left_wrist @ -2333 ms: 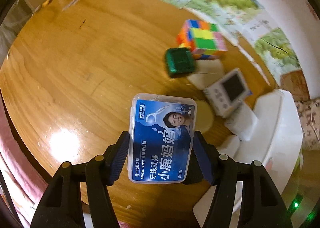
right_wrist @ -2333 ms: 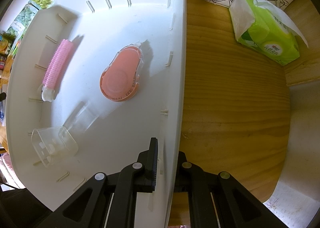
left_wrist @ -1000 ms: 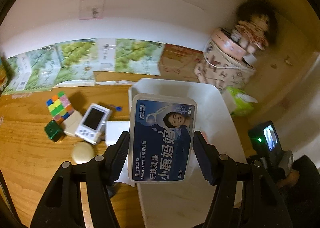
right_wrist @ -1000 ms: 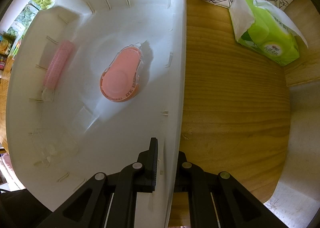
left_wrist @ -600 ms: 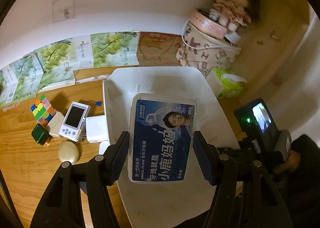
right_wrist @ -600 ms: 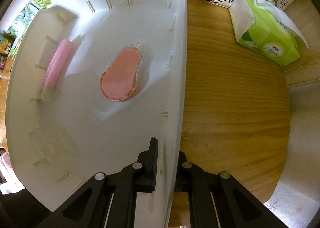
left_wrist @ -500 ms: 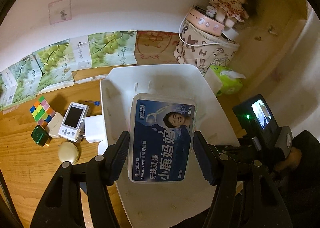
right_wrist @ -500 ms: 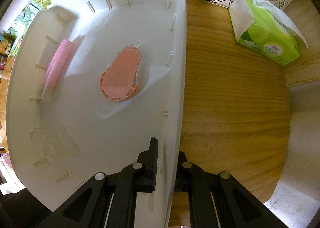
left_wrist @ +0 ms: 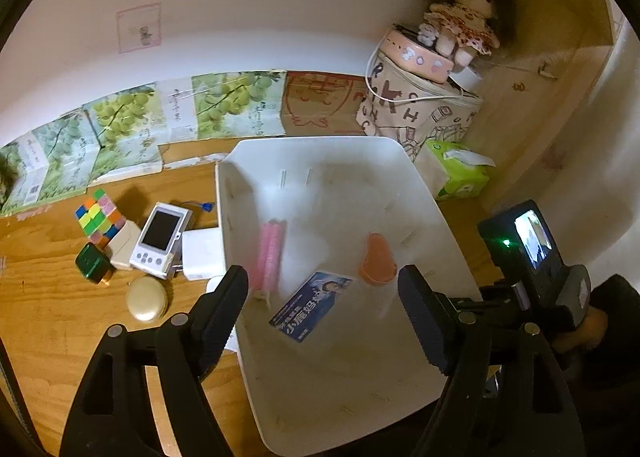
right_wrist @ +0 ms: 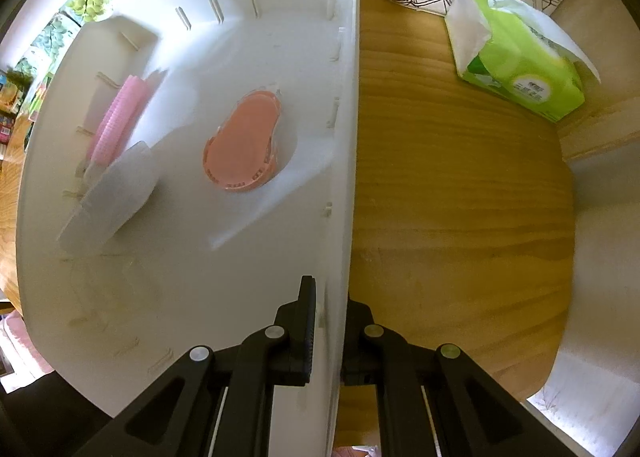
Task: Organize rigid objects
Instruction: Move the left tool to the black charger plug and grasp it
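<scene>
My left gripper (left_wrist: 322,311) is open and empty above the white bin (left_wrist: 416,181). The blue dental floss box (left_wrist: 310,305) is inside the bin, tilted and blurred, below the open jaws. It shows from its pale side in the right wrist view (right_wrist: 110,193). A pink roller (left_wrist: 270,257) and an orange case (left_wrist: 376,259) lie in the bin; they also show in the right wrist view, the roller (right_wrist: 118,119) and the case (right_wrist: 242,147). My right gripper (right_wrist: 328,321) is shut on the bin's wall (right_wrist: 346,137).
Left of the bin on the wooden table lie a colour cube (left_wrist: 98,215), a green box (left_wrist: 92,267), a white handheld device (left_wrist: 160,241), a white block (left_wrist: 202,253) and a cream round case (left_wrist: 147,299). A green tissue pack (right_wrist: 516,65) and a printed bag (left_wrist: 416,113) stand behind the bin.
My left gripper has opened and let go of the dental floss box, which has dropped into the bin. The right gripper has kept its hold on the bin wall.
</scene>
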{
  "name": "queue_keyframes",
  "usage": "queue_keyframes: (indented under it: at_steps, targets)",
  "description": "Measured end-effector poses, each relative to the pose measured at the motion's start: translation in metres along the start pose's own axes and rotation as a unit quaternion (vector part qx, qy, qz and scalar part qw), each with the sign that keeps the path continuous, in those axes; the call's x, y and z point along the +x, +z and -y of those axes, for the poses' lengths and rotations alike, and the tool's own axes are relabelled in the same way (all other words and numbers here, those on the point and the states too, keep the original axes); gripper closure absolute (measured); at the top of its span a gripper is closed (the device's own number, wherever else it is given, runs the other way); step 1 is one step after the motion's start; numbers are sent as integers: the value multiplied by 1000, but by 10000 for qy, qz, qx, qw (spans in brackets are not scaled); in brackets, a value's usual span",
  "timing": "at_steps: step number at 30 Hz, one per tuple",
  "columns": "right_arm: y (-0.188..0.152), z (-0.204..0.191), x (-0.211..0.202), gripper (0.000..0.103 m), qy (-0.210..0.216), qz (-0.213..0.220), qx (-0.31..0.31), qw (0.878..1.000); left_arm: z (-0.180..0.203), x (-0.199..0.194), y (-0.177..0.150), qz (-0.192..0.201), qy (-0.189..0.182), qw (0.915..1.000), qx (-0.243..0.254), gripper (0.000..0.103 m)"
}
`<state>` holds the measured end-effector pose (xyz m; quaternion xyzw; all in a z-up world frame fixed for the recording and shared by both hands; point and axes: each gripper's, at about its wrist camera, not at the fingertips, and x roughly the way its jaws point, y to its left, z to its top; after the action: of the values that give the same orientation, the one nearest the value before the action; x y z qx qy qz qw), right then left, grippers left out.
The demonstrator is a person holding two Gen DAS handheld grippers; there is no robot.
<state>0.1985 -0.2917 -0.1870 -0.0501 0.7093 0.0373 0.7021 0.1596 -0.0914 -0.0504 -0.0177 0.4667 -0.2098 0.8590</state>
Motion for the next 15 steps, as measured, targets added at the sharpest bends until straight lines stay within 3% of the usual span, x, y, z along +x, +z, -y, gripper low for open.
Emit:
queue_keyframes:
  at_steps: [8, 15]
  targets:
    - [-9, 2, -1, 94, 21, 71, 103, 9999, -30, -10, -18, -63, 101, 9956, -935, 23]
    - [-7, 12, 1, 95, 124, 165, 285, 9994, -73, -22, -40, -171, 438, 9827, -1794, 23]
